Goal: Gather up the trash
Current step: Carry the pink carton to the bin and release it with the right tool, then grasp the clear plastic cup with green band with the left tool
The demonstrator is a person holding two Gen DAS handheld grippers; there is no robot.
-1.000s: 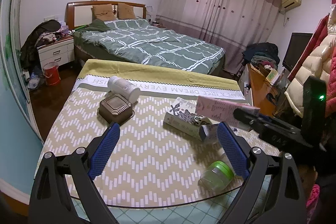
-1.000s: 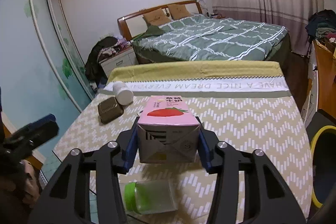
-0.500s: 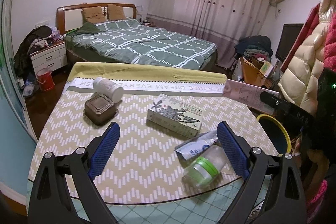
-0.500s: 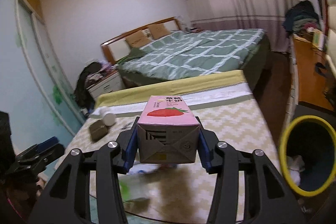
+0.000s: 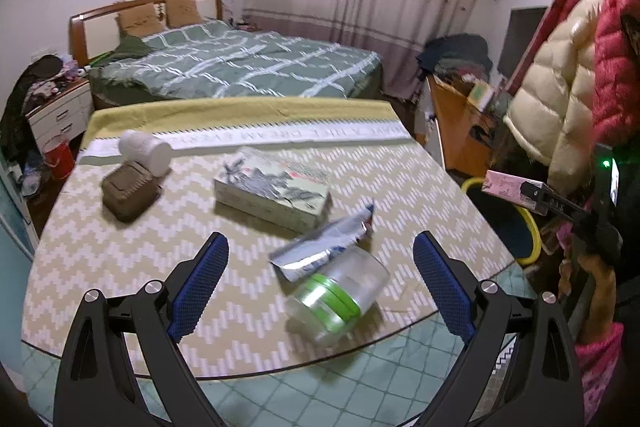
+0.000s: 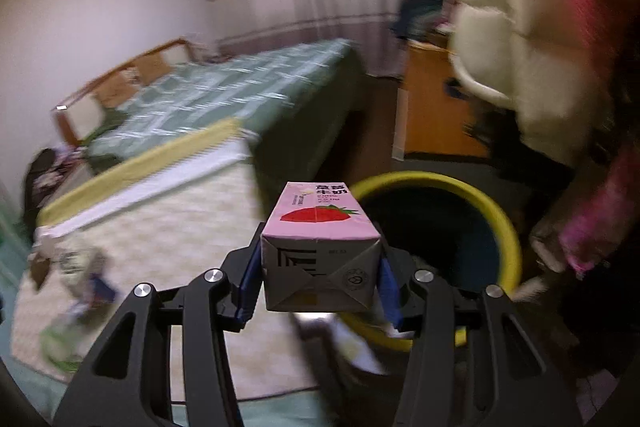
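The step in hand looks like the carry to the bin: the right gripper [image 6: 318, 287] pinches a pink strawberry milk carton [image 6: 318, 227] by its 2 sides, blue pads pressed flat against it, and the carton hangs above the near rim of the yellow-rimmed trash bin [image 6: 502, 223] that stands on the floor beside the table [image 5: 120, 267]. The next move probably calls for bringing the carton fully over the dark opening before the pads part, so it drops inside and not onto the rim. The left gripper [image 5: 320, 283] is spread wide and empty above the table, with a clear jar with a green lid [image 5: 340, 301] and a crumpled foil wrapper [image 5: 324, 247] lying between its fingers, likely the next pickups. A patterned flat box [image 5: 274, 191], a brown case [image 5: 128, 191] and a white bottle [image 5: 146, 151] lie farther back. The right view is badly blurred; the bin's contents are too dark to read.
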